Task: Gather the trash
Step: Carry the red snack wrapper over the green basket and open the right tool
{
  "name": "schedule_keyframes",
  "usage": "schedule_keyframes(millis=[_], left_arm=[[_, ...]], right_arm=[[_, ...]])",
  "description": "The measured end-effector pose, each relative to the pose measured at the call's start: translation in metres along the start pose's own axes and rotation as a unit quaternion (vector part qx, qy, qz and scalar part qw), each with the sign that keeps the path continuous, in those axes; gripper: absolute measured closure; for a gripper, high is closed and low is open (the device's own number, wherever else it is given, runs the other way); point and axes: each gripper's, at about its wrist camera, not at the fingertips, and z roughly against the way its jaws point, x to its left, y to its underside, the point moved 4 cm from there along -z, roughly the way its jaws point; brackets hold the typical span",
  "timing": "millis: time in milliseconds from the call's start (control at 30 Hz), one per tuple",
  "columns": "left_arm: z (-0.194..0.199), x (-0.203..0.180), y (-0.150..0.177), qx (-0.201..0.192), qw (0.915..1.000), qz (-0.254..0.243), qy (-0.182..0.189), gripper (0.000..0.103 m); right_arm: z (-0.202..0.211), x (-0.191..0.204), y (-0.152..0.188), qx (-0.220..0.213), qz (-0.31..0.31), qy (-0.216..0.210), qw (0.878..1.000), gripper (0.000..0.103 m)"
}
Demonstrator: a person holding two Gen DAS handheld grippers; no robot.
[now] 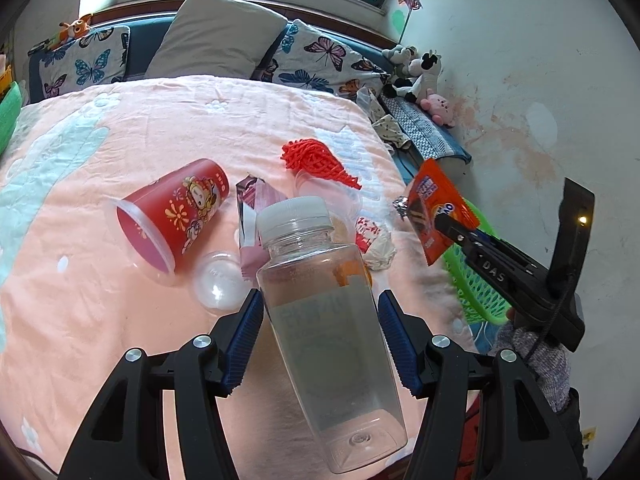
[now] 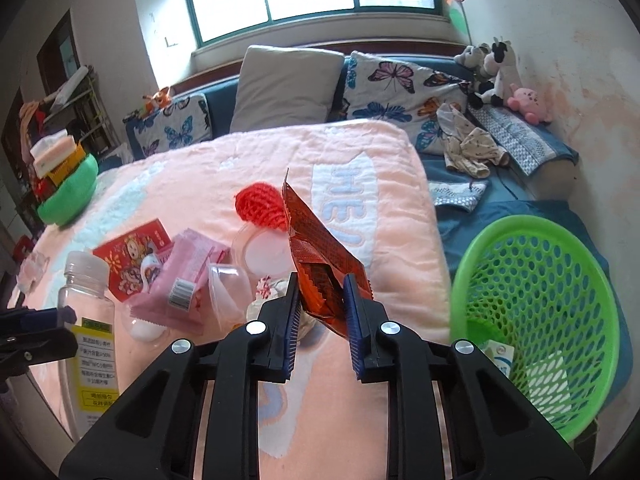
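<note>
Clearly, the left gripper (image 1: 320, 300) is clenched around one clear plastic bottle (image 1: 332, 320) with a white cap; its blue pads press both sides of the body, and the bottle is lifted above the pink blanket (image 1: 120, 320), tilted with the cap away from the camera. In the right wrist view the bottle (image 2: 86, 320) shows a white and yellow label with small Chinese print, too small to read. The right gripper (image 2: 320, 300) grasps one orange-red snack wrapper (image 2: 320, 256) between its two blue pads; the left wrist view shows some white letters on this wrapper (image 1: 438, 204), but I cannot read them, and the word "DAS" stands on the right gripper's black body. The wrapper is held up in the air, between the bed and one green plastic basket (image 2: 560, 280), which stands just beside the bed edge with a small white carton (image 2: 498, 354) inside. White letters are stitched in the blanket, something like "HE". On the blanket lie one red paper cup (image 1: 180, 212) on its side with a cartoon figure, one pink wrapper (image 2: 180, 276) with a barcode, one red foam net (image 1: 316, 158), one crumpled red-and-white wrapper (image 1: 374, 240), and clear plastic lids (image 1: 216, 280), whose count I cannot tell.
</note>
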Motion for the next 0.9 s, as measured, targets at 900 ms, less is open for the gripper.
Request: schedule_keyframes(millis=[900], left_arm=[[-0.019,-0.073,-0.03,-0.003,0.9973,-0.049,0.054,0.046]], right_arm=[[0.04,-0.13,0.036,0.024,-0.078,0.121,0.989,0.081]])
